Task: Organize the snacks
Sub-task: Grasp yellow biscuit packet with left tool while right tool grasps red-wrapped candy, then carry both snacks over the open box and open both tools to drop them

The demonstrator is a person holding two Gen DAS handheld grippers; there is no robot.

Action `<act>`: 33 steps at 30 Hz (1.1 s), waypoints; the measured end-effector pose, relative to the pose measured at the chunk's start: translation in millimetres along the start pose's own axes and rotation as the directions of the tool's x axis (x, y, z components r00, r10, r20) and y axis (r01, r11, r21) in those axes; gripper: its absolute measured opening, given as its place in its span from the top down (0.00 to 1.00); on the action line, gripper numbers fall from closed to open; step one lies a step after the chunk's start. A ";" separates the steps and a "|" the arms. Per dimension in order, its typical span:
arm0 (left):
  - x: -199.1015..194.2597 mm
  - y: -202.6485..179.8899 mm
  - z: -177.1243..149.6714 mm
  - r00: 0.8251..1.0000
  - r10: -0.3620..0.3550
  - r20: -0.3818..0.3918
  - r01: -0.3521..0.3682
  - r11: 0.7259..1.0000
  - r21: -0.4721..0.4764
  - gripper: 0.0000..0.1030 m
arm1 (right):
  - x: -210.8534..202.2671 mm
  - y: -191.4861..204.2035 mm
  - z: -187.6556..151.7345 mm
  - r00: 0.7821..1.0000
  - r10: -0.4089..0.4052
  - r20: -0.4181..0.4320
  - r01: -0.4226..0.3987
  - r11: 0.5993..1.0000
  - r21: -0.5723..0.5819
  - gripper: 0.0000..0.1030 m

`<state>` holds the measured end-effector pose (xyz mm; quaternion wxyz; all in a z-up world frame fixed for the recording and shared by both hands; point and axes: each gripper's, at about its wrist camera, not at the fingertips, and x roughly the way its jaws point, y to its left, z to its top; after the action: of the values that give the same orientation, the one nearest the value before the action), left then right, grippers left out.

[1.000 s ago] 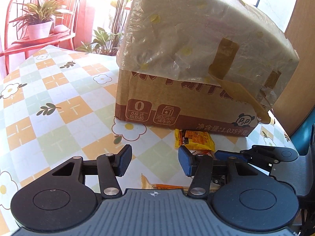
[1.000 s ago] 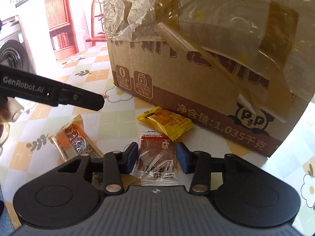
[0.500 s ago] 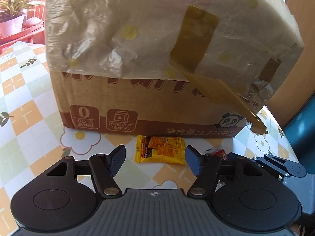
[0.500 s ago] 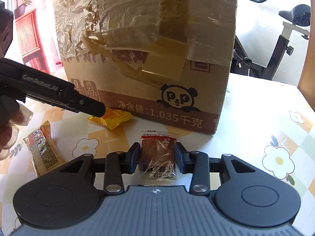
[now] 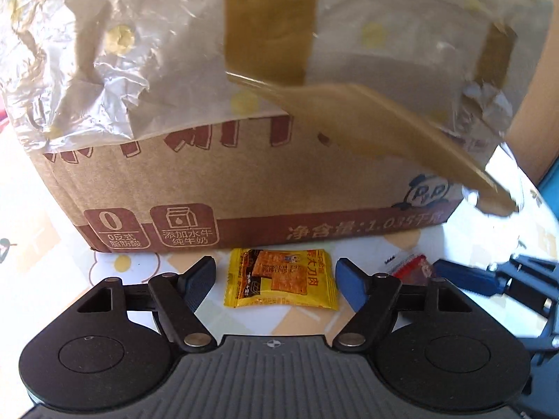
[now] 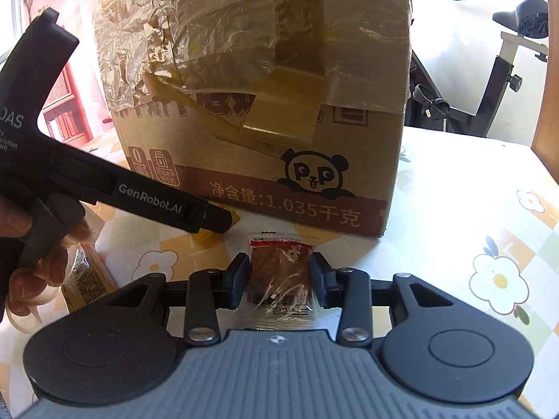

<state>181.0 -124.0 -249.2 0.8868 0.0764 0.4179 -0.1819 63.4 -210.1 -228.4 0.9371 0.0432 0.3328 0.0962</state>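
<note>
In the left wrist view, your left gripper (image 5: 276, 281) hangs low over the surface (image 5: 42, 195) with its fingers (image 5: 197, 281) spread wide on either side of a yellow snack packet (image 5: 281, 279); the packet lies flat just in front of the cardboard box (image 5: 244, 181), untouched by either pad, so this pick is framed but not made; off to the right a red-edged packet (image 5: 408, 267) shows beside the other tool's blue-tipped fingers. In the right wrist view, your right gripper (image 6: 279, 281) has its fingers (image 6: 237, 281) drawn in against the two sides of a clear packet with a brown snack (image 6: 279, 272), which looks clamped, though whether it is clear of the surface I cannot tell; a third, orange-brown packet (image 6: 85, 279) lies at the left, partly behind your hand (image 6: 38, 269); the box's top is out of frame, so I cannot tell whether anything is inside; by my reading the sorting is early, with one snack gripped and at least two loose.
</note>
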 end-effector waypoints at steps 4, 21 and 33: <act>-11.1 -3.8 -9.6 1.000 0.023 0.010 -0.023 1.000 -0.009 0.44 | -0.3 1.8 -0.7 1.000 -0.011 0.003 0.011 1.000 -0.005 0.61; -64.2 38.7 -32.3 0.989 0.032 0.143 -0.013 0.991 -0.132 0.57 | -3.4 1.8 -1.6 1.000 0.006 0.024 -0.006 1.000 -0.014 0.61; -96.2 52.8 -34.1 0.979 0.050 0.199 -0.025 0.991 -0.128 0.57 | -4.2 9.6 2.4 1.000 0.004 0.007 -0.003 0.998 -0.059 0.61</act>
<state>120.8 -40.5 -197.8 0.9309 0.0100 0.3350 -0.1455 60.3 -201.6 -222.6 0.9389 0.0164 0.3265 0.1074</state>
